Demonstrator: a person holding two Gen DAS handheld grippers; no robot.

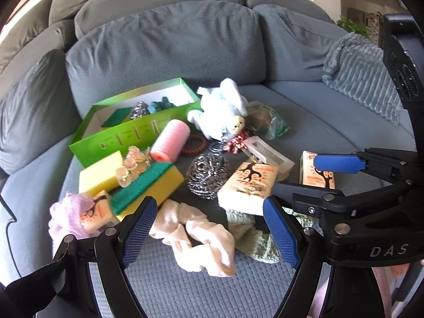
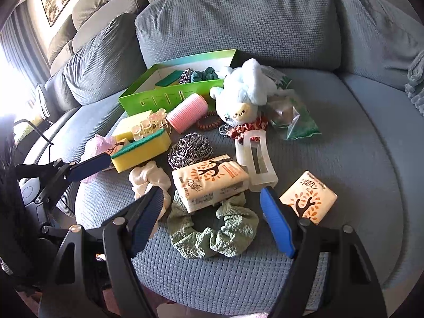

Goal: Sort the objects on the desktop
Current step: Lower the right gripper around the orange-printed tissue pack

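My left gripper [image 1: 212, 230] stands open just above a cream scrunchie [image 1: 196, 235] on the sofa seat. My right gripper [image 2: 212, 220] is open too, over a green scrunchie [image 2: 214, 233] with a tissue pack [image 2: 209, 182] lying on its far edge. The right gripper [image 1: 299, 175] also shows at the right of the left wrist view. An open green box [image 2: 159, 98] at the back holds a green scourer pad, a steel scourer and a teal scrunchie. In front of it lie yellow sponges [image 1: 148, 188], a pink roller [image 1: 171, 140] and a steel scourer [image 1: 208, 175].
A pale blue plush toy [image 2: 243, 92], a green bag [image 2: 294, 116], a white claw clip [image 2: 255, 156], a second tissue pack [image 2: 308, 197] and a lilac scrunchie [image 1: 69, 214] lie around. Sofa back cushions [image 2: 238, 26] rise behind; a ribbed blanket [image 1: 363, 76] lies far right.
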